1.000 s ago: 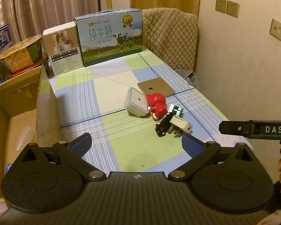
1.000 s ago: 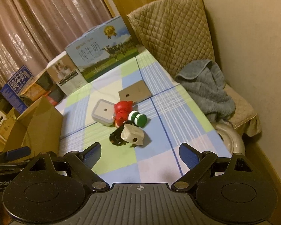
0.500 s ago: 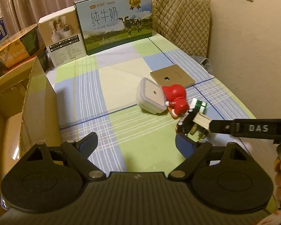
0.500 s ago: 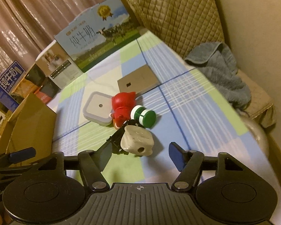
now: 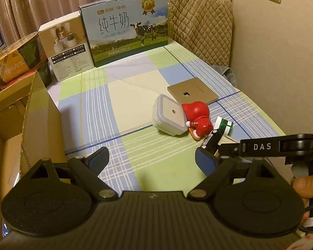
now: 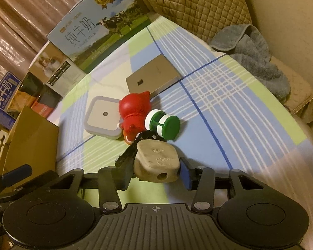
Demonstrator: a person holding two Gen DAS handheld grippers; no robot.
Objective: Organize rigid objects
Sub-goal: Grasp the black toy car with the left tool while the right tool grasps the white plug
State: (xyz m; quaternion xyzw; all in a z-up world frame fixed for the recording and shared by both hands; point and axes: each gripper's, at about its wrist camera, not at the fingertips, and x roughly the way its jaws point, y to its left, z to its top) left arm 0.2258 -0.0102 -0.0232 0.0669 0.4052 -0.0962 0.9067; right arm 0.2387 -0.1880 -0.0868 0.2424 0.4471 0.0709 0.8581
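A beige wall plug (image 6: 157, 162) lies on the checked tablecloth, and my right gripper (image 6: 156, 173) is shut on its two sides. Behind it lie a black toy car (image 6: 145, 136), a green and white cap (image 6: 163, 125), a red figurine (image 6: 135, 110), a grey-lidded square container (image 6: 103, 116) and a flat brown square box (image 6: 152, 76). My left gripper (image 5: 151, 159) is open and empty above the near part of the table, left of the pile (image 5: 198, 120). The right gripper's arm (image 5: 260, 146) hides the plug in the left wrist view.
An open cardboard box (image 5: 31, 120) stands at the table's left edge. A milk carton box (image 5: 127, 29) and a white product box (image 5: 67, 45) stand at the back. A quilted chair (image 6: 198, 2) with a grey towel (image 6: 252, 52) is on the right, by the wall.
My right gripper moved forward and down to the beige plug and shut on it. My left gripper moved forward a little and stayed open.
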